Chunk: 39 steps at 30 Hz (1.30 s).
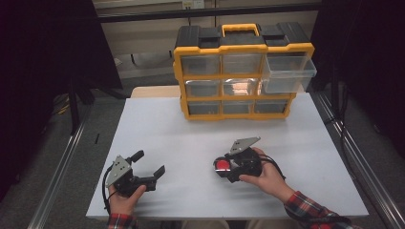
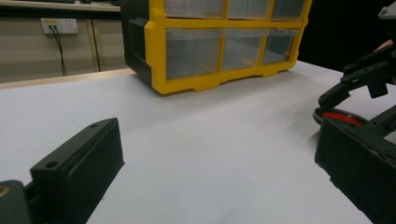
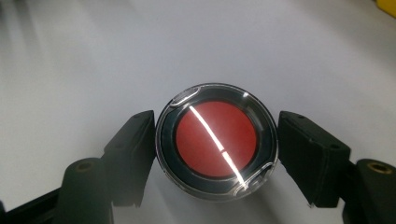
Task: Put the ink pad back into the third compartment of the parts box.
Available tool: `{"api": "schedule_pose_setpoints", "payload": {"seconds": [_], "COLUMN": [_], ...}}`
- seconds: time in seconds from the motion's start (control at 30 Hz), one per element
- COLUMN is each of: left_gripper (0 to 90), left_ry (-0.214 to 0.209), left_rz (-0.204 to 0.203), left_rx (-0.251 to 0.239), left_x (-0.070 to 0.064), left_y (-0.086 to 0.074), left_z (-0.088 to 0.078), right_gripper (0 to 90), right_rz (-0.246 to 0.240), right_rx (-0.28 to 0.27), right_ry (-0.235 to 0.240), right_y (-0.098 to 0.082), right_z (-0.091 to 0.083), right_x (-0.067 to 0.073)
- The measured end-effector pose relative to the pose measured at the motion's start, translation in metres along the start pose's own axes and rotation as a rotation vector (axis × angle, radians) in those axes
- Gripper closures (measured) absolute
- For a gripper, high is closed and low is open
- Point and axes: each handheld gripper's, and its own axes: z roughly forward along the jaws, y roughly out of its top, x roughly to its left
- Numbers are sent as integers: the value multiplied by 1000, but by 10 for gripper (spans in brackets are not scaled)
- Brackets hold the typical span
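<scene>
red-centred disc [image 3: 216, 141] in right tool [image 3: 216, 154]

1. The right gripper [image 1: 224, 167] covers most of the round red case [image 1: 221, 165] in the high view; a red sliver shows at 9 o'clock.
2. The cabinet [image 2: 205, 51] is cut off at 12 o'clock in the left gripper view.
3. The drawers' [image 1: 237, 87] contents are too blurred to tell.
4. The red case [image 2: 341, 116] is half hidden behind a black pad [image 2: 359, 163] at 3 o'clock in that view.
</scene>
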Motion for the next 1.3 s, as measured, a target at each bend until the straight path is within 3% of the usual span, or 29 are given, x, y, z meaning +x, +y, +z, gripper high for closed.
{"api": "schedule_pose_setpoints", "payload": {"seconds": [0.4, 0.5, 0.73, 1.07, 1.3], "left_gripper": [8, 8, 8, 8, 8], "left_ry": [0, -10, -9, -10, -13], "left_rz": [3, 7, 3, 7, 6], "left_rx": [-7, -1, -3, -1, -2], "left_x": [2, 2, 1, 2, 2], "left_y": [0, 0, 0, 0, 0], "left_z": [-1, -1, 0, -1, -1], "right_gripper": [302, 302, 302, 302, 301], "right_rz": [17, 4, 31, 17, 36], "right_rx": [3, 4, 3, 11, 13], "right_ry": [-8, 7, 30, 37, 46], "right_y": [9, 12, 20, 29, 33], "right_z": [-10, -12, -22, -30, -36], "right_x": [-6, -7, -13, -16, -19]}}
